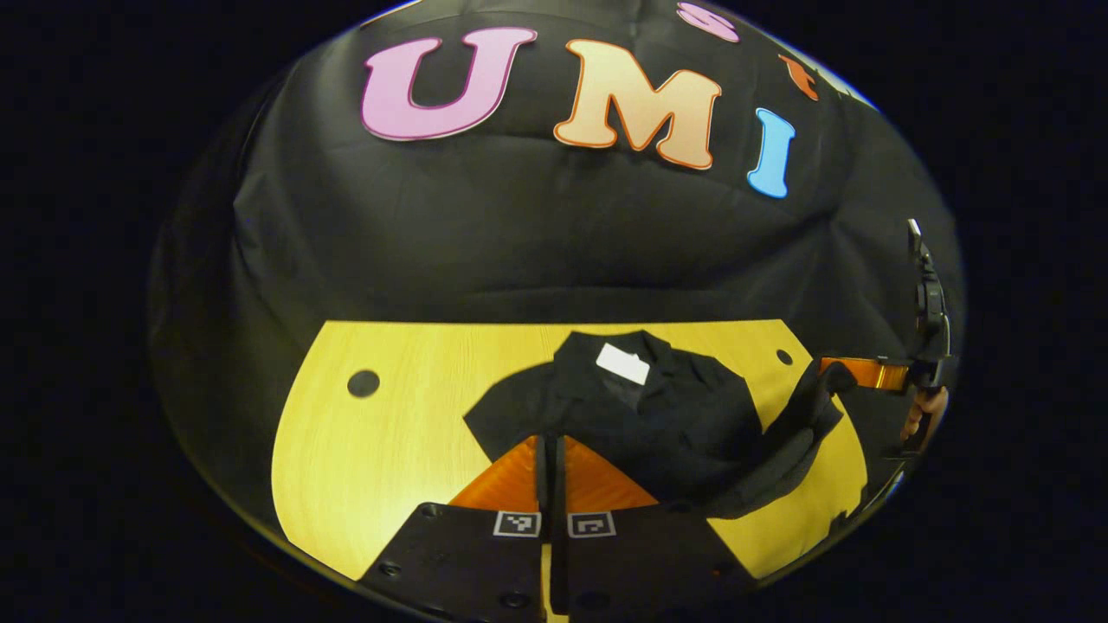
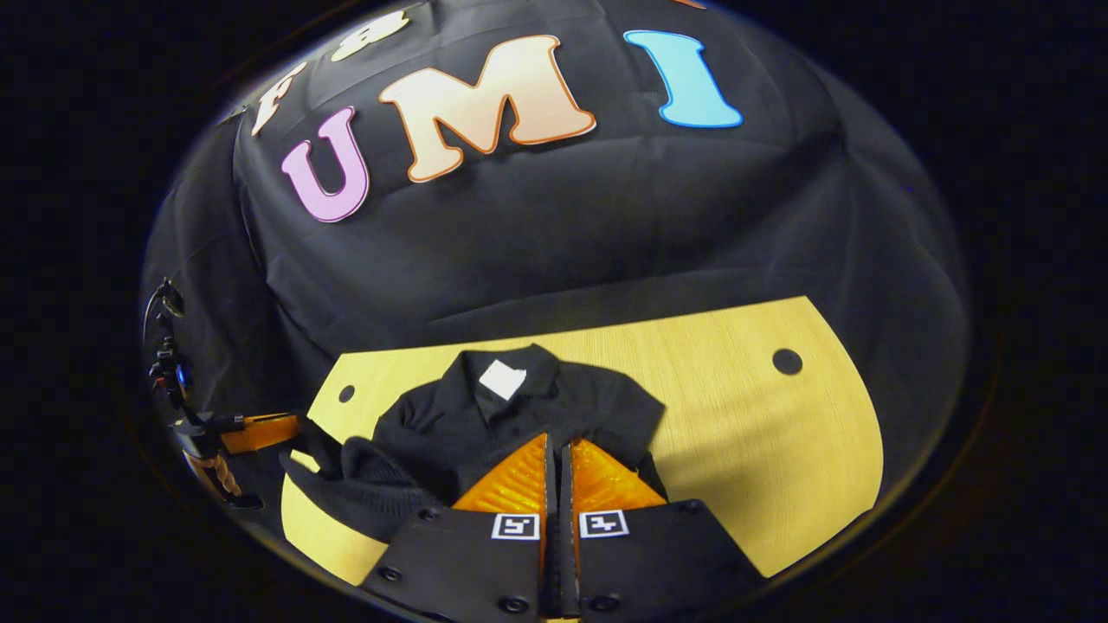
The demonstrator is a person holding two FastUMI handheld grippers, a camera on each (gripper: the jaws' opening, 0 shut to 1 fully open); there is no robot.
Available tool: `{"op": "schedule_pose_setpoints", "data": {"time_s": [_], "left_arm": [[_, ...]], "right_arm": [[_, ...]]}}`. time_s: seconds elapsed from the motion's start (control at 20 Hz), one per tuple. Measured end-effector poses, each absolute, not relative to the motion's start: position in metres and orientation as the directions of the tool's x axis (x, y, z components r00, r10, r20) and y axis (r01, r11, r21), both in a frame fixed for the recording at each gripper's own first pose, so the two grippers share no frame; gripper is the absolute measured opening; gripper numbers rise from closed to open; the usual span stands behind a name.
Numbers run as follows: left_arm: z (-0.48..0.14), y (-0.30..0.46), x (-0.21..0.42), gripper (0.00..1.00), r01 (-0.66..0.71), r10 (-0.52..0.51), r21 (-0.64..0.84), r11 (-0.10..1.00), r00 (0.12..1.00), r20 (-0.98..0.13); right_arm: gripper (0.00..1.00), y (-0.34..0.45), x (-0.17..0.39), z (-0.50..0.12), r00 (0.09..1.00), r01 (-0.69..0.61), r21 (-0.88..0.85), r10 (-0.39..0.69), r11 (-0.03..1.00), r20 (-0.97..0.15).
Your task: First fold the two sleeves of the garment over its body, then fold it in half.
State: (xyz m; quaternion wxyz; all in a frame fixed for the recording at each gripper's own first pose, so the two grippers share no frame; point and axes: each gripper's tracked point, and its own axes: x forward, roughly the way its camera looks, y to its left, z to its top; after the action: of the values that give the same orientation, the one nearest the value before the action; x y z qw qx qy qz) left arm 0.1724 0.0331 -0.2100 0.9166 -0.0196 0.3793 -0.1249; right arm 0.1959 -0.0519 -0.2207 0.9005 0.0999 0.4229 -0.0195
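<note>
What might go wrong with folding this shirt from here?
1. The right gripper and left gripper each seem to pinch only a small bit of the shirt, so the cloth might slip out mid-fold.
2. The lifted hem sags, so the fold may land crooked or bunched.
3. A sleeve sticks out sideways and may end up outside the fold.

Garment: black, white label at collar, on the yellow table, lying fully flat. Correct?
Not fully flat: in the left gripper view the right gripper holds one side of the garment lifted off the table. The rest stands: black, white label at the collar, yellow table.
</note>
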Motion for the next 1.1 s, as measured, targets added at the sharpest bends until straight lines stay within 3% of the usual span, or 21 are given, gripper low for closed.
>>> {"op": "schedule_pose_setpoints", "data": {"time_s": [0.45, 0.65, 0.75, 0.85, 0.95, 1.05, 1.1], "left_arm": [[-0.270, 0.017, 0.278, 0.00, 0.275, -0.244, -0.042, 0.961, 0.761, -0.601], [-0.293, 0.022, 0.306, 0.00, 0.229, -0.203, -0.021, 0.973, 0.814, -0.545], [-0.296, 0.021, 0.317, 0.12, 0.219, -0.194, -0.012, 0.976, 0.835, -0.515], [-0.299, 0.015, 0.314, 0.54, 0.228, -0.197, -0.008, 0.974, 0.823, -0.533], [-0.295, 0.014, 0.309, 0.97, 0.210, -0.189, -0.022, 0.977, 0.823, -0.536], [-0.280, 0.017, 0.306, 0.92, 0.178, -0.172, -0.037, 0.983, 0.843, -0.510], [-0.270, 0.020, 0.305, 0.92, 0.160, -0.162, -0.045, 0.986, 0.856, -0.491]], "right_arm": [[0.02, -0.090, 0.309, -0.277, 0.659, 0.209, 0.142, -0.032, 0.968, -0.751], [0.00, -0.104, 0.332, -0.318, 0.636, 0.237, 0.090, -0.085, 0.967, -0.767], [0.15, -0.105, 0.333, -0.332, 0.621, 0.236, 0.074, -0.092, 0.969, -0.778], [0.23, -0.105, 0.330, -0.334, 0.620, 0.218, 0.029, -0.116, 0.975, -0.776], [0.60, -0.107, 0.331, -0.323, 0.647, 0.204, -0.033, -0.160, 0.978, -0.746], [0.98, -0.104, 0.325, -0.305, 0.681, 0.190, -0.056, -0.173, 0.980, -0.712], [1.00, -0.101, 0.322, -0.296, 0.697, 0.184, -0.053, -0.169, 0.981, -0.697]]}}
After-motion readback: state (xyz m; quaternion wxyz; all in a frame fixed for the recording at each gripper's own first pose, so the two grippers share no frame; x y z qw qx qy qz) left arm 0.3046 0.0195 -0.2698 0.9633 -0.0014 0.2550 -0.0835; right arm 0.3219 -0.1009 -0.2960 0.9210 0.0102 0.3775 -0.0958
